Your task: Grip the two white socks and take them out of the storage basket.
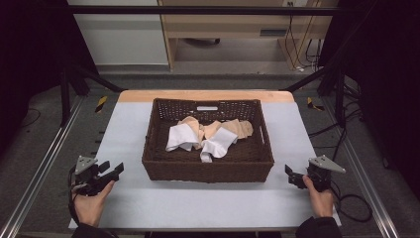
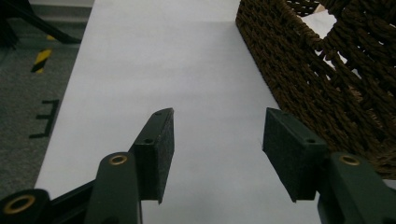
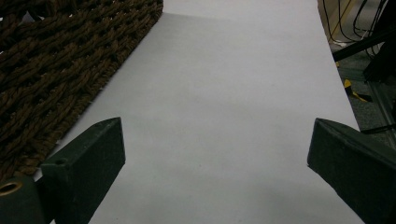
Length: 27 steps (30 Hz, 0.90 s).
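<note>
desk [image 1: 208, 198]: white sheet over a wooden top, wood edge showing at 12 o'clock
basket [image 1: 208, 168]: dark brown woven wicker, rectangular, centre of desk, slot handle in the far wall
socks [image 1: 210, 136]: white and beige pieces heaped inside the basket, loosely tangled; can't count them
left tool [image 1: 111, 173]: at 8 o'clock off the basket, just beside its near-left corner, resting low on the desk in the person's left hand [image 1: 91, 203]
left tool state: jaws spread, nothing between them, pads [image 2: 161, 144] over bare sheet, basket wall at their right
right tool [image 1: 292, 176]: at 4 o'clock off the basket, near its near-right corner, in the right hand [image 1: 322, 201]
right tool state: jaws spread wide, holding nothing, basket wall at their left
</note>
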{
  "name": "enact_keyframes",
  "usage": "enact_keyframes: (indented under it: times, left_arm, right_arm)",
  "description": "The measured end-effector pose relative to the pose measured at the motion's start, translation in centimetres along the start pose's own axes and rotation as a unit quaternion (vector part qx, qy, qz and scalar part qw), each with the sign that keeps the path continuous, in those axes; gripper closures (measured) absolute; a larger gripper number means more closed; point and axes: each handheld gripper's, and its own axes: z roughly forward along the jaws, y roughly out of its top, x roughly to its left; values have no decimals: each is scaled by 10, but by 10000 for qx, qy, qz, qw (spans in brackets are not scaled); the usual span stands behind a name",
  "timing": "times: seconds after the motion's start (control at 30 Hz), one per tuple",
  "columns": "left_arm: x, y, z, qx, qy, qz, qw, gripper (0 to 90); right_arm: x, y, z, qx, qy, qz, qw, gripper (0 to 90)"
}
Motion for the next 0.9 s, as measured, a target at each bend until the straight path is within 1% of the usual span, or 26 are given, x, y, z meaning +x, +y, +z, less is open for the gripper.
enact_keyframes:
  times: [0.07,0.1,0.3,0.4,0.53,0.6,0.63,0.67,0.83,0.9]
  left_arm:
    - [0,1,-1,-48,-52,-78,9999,427]
    - [0,1,-1,-48,-52,-78,9999,420]
    - [-2,7,-7,-220,-240,-206,9993,408]
    - [-7,14,-11,-336,-333,-189,9987,404]
    - [-12,20,-14,-413,-371,-152,9983,403]
    - [-17,26,-19,-468,-394,-103,9981,403]
    - [-17,26,-19,-468,-394,-103,9981,403]
    - [-20,29,-22,-530,-442,-126,9975,403]
    - [-23,35,-29,-606,-510,-171,9967,387]
    - [-27,41,-31,-616,-549,-113,9965,378]
  right_arm:
    - [0,0,0,-3,13,9,10000,44]
    - [0,0,0,-3,13,9,10000,44]
    - [0,0,0,1,16,1,10000,45]
    - [0,0,0,6,18,-4,10000,45]
    - [0,0,0,-3,17,-16,10000,44]
    - [0,0,0,-14,2,-5,10000,44]
    - [0,0,0,-14,2,-5,10000,44]
    - [0,0,0,-4,5,0,10000,44]
    - [0,0,0,12,26,7,10000,44]
    - [0,0,0,15,39,2,10000,44]
